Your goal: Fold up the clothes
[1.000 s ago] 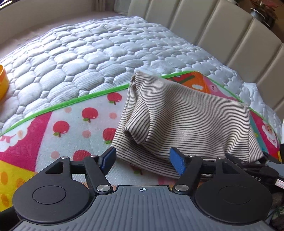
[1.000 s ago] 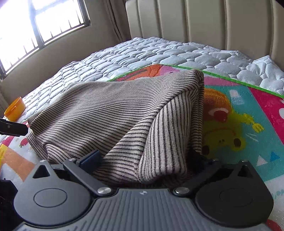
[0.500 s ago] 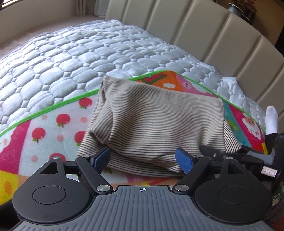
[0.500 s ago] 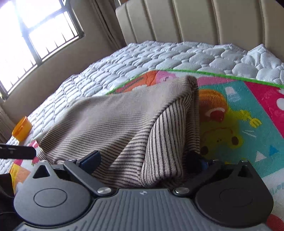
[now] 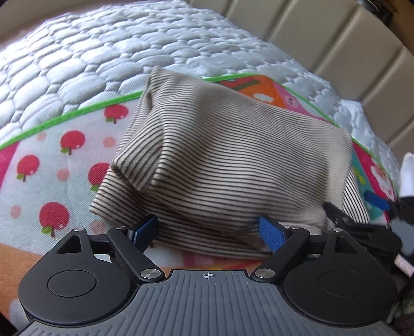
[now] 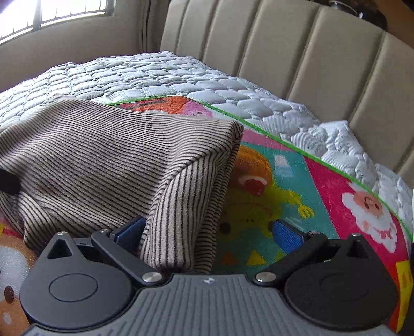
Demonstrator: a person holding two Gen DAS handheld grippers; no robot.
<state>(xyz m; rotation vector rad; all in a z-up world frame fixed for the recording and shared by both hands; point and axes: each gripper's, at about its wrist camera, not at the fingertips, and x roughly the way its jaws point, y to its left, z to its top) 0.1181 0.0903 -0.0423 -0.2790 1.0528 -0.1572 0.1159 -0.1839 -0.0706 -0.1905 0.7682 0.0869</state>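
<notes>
A beige garment with thin dark stripes lies folded in a thick bundle on a colourful cartoon play mat. My left gripper is open, its blue pads either side of the bundle's near edge. My right gripper is open too; the garment's right corner hangs between its fingers, against the left pad. The right gripper also shows at the right edge of the left wrist view.
The mat lies on a white quilted mattress, with a beige padded headboard behind. A window is at the far left. A white-socked foot shows at the right edge.
My right gripper has opened; its right pad has come clear of the garment corner. Both grippers have shifted right along the bundle, and the orange bowl has left view.
</notes>
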